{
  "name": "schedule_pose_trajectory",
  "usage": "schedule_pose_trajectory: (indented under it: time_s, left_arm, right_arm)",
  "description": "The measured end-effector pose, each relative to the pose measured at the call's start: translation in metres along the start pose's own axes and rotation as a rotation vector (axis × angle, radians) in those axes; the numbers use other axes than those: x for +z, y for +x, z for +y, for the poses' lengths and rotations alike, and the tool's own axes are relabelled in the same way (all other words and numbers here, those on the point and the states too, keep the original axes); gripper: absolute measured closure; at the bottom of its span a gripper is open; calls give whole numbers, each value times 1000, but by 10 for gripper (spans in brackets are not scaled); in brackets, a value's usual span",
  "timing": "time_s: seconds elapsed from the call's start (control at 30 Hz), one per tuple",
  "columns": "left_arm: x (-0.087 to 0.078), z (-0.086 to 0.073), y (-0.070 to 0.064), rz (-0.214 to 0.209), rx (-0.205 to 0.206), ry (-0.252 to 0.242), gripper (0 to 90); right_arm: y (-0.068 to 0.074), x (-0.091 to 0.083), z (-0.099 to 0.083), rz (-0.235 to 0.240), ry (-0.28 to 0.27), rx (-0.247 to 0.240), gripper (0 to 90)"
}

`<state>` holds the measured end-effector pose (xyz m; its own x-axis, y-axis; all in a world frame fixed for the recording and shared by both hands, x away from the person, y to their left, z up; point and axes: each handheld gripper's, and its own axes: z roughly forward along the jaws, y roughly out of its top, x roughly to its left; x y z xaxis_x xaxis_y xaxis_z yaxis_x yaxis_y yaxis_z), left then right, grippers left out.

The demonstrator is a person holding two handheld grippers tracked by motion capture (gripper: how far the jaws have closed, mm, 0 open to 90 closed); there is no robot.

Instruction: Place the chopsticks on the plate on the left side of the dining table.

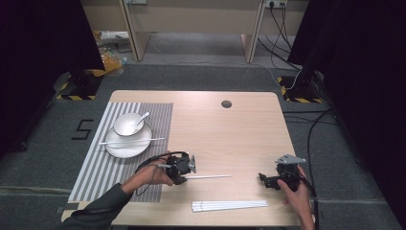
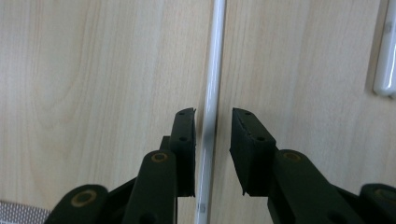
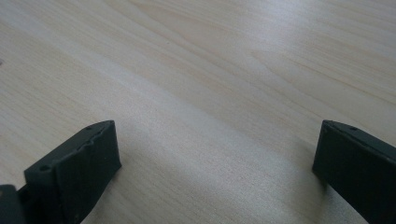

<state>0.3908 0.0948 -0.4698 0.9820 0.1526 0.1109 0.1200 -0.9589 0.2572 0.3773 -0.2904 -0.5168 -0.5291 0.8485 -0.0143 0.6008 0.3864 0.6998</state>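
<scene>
A single white chopstick [image 1: 208,177] lies on the wooden table [image 1: 230,134], right of the striped placemat [image 1: 103,167]. My left gripper [image 1: 184,178] is at its left end. In the left gripper view the chopstick [image 2: 217,56] runs between the two jaws of the left gripper [image 2: 213,112]; the jaws straddle it with a gap on the right side, so the gripper is open. My right gripper [image 1: 264,181] rests low over bare wood at the front right. Its jaws stand wide apart with nothing between them in the right gripper view [image 3: 215,126].
A white plate [image 1: 128,146] on the placemat carries a white bowl [image 1: 127,125] with a spoon [image 1: 142,118], and another chopstick [image 1: 131,141] lies across it. A bundle of white chopsticks [image 1: 230,205] [image 2: 385,56] lies near the front edge. A round cable hole [image 1: 226,104] is at the back.
</scene>
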Motion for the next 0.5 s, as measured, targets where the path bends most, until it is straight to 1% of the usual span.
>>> schedule_pose_trajectory:
  time_s: [0.13, 0.3, 0.33, 0.37, 0.5]
  left_arm:
    - [4, 8, 1, -10, 4, -2, 706]
    - [8, 15, 2, -16, 8, 5, 713]
    - [8, 17, 2, -19, 13, 10, 715]
    - [9, 18, 1, -21, 8, 6, 716]
    - [12, 24, 3, -31, 11, 12, 720]
  right_arm:
    - [0, 0, 0, -1, 0, 0, 6]
    - [0, 0, 0, -1, 0, 0, 6]
    - [0, 0, 0, -1, 0, 0, 6]
    - [0, 0, 0, 0, 0, 0, 6]
    - [0, 0, 0, 0, 0, 0, 6]
